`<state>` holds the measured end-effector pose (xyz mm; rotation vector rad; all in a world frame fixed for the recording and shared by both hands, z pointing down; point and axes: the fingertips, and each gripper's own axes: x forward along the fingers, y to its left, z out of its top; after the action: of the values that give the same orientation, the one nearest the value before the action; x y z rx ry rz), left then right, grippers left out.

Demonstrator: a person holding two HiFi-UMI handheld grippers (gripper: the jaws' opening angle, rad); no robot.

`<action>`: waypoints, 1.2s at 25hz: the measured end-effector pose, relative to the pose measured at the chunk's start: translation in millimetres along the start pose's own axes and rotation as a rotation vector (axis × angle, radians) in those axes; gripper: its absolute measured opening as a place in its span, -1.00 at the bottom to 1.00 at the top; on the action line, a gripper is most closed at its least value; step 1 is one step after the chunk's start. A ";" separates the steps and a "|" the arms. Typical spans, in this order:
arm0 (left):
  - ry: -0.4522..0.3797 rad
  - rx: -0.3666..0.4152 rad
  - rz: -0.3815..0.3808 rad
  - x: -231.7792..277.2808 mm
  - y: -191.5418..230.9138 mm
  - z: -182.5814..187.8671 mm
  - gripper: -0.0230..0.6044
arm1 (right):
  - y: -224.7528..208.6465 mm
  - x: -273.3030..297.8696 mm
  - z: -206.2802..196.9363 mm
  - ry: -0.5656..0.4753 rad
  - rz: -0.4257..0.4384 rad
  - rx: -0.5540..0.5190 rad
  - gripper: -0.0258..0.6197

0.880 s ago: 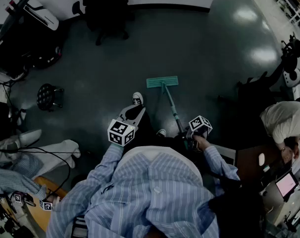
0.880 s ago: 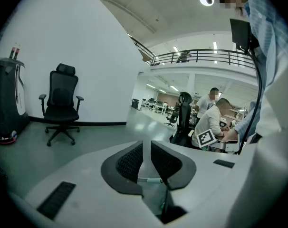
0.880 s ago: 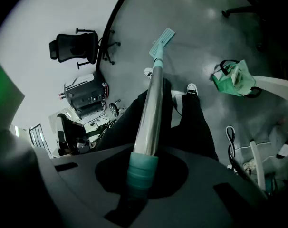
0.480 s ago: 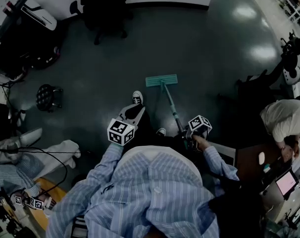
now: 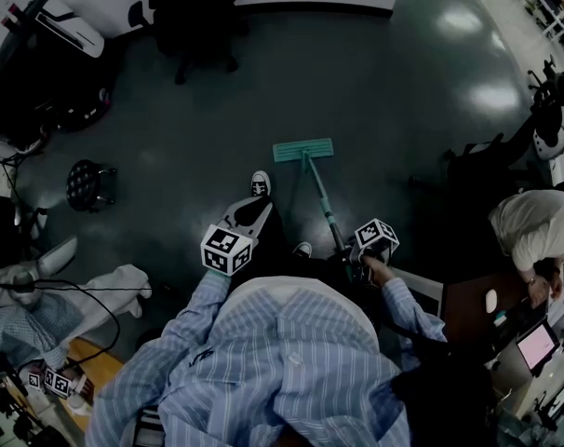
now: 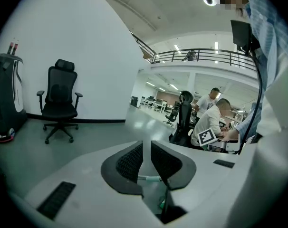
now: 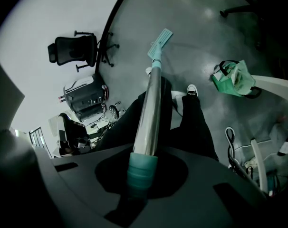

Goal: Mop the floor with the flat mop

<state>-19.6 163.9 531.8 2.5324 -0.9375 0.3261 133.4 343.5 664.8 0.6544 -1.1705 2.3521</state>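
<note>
The flat mop's teal head [image 5: 303,150] lies flat on the dark floor in front of my feet. Its metal handle [image 5: 324,203] slants back to my right gripper [image 5: 351,255], which is shut on it near the teal collar. In the right gripper view the handle [image 7: 151,108] runs from the jaws [image 7: 141,174] out to the mop head [image 7: 160,41]. My left gripper [image 5: 251,215] hovers left of the handle, apart from it, above my dark trouser leg. In the left gripper view its two black pads [image 6: 129,161] stand almost together with nothing between them.
A black office chair [image 5: 200,24] stands by the far wall, a dark machine [image 5: 42,52] at the far left, a round stool [image 5: 86,182] at left. A person in white [image 5: 533,233] sits at a desk on the right. A green bag [image 7: 233,78] lies on the floor.
The mop and both grippers have hardly moved. At the lower left, another pair of marker cubes has shifted along the desk edge.
</note>
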 end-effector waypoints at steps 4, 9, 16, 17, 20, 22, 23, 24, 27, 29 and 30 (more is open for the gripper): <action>0.006 -0.010 0.000 2.8 6.0 0.7 -0.75 | 11.7 -0.5 12.2 -0.013 0.057 0.021 -0.83; 0.014 -0.026 0.011 9.1 24.2 1.4 -0.76 | 38.1 7.4 34.9 -0.027 0.088 0.037 -0.83; 0.040 -0.063 0.022 24.2 58.4 4.7 -0.76 | 71.9 8.1 76.8 -0.024 0.086 0.031 -0.83; 0.042 -0.069 0.024 28.1 64.7 6.3 -0.76 | 77.0 6.3 85.3 -0.027 0.089 0.032 -0.83; 0.047 -0.083 0.030 41.3 85.2 13.7 -0.75 | 95.0 0.2 110.8 -0.034 0.100 0.037 -0.83; 0.050 -0.092 0.032 51.8 99.4 20.6 -0.76 | 108.1 -4.3 128.5 -0.035 0.104 0.039 -0.83; 0.052 -0.097 0.031 57.8 106.2 24.4 -0.76 | 114.3 -6.7 138.2 -0.035 0.103 0.038 -0.83; 0.054 -0.101 0.029 64.0 112.8 28.2 -0.76 | 120.5 -9.2 148.4 -0.036 0.099 0.037 -0.83; 0.065 -0.106 0.018 82.2 134.3 39.5 -0.76 | 142.0 -14.1 180.8 -0.040 0.094 0.039 -0.83; 0.074 -0.108 0.009 95.3 151.8 48.6 -0.76 | 158.5 -16.8 206.3 -0.045 0.094 0.042 -0.83; 0.076 -0.111 0.003 102.3 160.6 54.3 -0.76 | 166.5 -18.9 220.0 -0.050 0.091 0.042 -0.83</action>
<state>-45.8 -28.8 568.5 2.4014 -0.9057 0.3585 102.5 68.7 668.5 0.6909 -1.1985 2.4553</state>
